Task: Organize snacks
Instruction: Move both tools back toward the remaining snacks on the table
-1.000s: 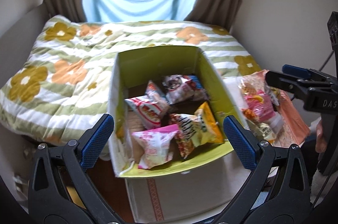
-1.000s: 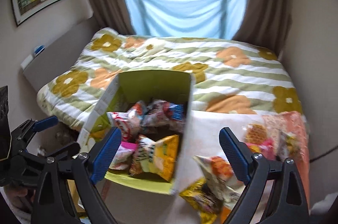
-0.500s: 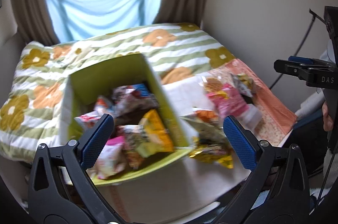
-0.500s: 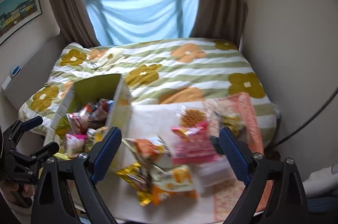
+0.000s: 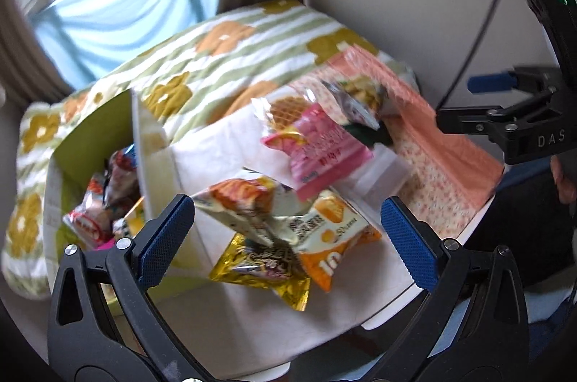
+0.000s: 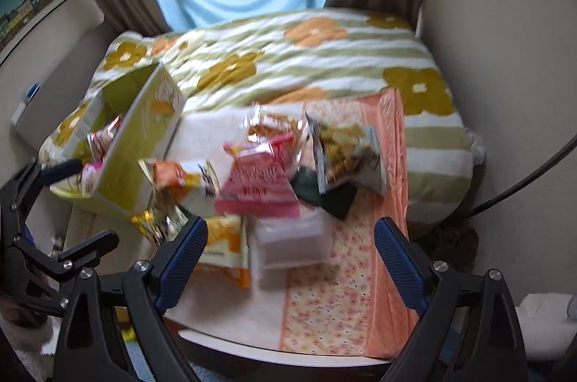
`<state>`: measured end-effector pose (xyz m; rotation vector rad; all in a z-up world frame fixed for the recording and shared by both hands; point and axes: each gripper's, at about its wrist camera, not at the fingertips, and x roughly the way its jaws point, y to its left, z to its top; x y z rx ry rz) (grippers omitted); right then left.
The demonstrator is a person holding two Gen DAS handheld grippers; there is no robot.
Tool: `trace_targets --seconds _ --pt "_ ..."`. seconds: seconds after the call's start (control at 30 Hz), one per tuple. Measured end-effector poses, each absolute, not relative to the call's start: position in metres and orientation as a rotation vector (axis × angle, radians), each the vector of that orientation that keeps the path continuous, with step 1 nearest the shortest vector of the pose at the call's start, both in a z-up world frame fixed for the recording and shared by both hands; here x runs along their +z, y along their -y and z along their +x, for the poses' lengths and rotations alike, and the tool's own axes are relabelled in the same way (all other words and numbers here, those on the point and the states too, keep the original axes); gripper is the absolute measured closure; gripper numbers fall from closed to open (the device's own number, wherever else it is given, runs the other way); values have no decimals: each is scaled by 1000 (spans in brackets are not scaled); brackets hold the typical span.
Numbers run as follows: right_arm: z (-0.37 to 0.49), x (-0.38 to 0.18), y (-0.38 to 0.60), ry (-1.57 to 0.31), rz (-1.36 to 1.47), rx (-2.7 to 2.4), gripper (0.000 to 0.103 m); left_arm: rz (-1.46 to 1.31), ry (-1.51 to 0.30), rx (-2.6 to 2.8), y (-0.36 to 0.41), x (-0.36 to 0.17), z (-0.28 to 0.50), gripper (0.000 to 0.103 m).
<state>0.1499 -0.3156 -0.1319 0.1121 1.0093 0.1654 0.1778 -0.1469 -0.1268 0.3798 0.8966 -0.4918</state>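
Note:
A green open box (image 5: 90, 129) holding several snack packs sits at the table's left; it also shows in the right wrist view (image 6: 137, 144). Loose packs lie to its right: a pink pack (image 5: 321, 147), an orange pack (image 5: 331, 248), a gold pack (image 5: 267, 266). My left gripper (image 5: 288, 238) is open and empty above the orange and gold packs. My right gripper (image 6: 288, 252) is open and empty above a clear plastic tub (image 6: 292, 245), with the pink pack (image 6: 259, 187) just beyond. Both views are motion-blurred.
The white table (image 5: 252, 328) carries a peach floral cloth (image 6: 364, 274) on its right side. A bed with a flowered green-striped quilt (image 6: 306, 57) lies behind. A wall and a black cable (image 6: 523, 180) are at the right. The table's front edge is near.
Both grippers have swung to the right, from facing the green box to facing the loose packs on the table. Both stay open and empty.

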Motion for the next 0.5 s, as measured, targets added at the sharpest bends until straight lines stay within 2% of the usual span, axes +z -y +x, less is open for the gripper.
trace_targets --seconds 0.3,0.5 --pt "160 -192 332 -1111 141 212 11 744 -998 -693 210 -177 179 0" --pt "163 -226 324 -1153 153 211 11 844 -1067 -780 224 -220 189 2"
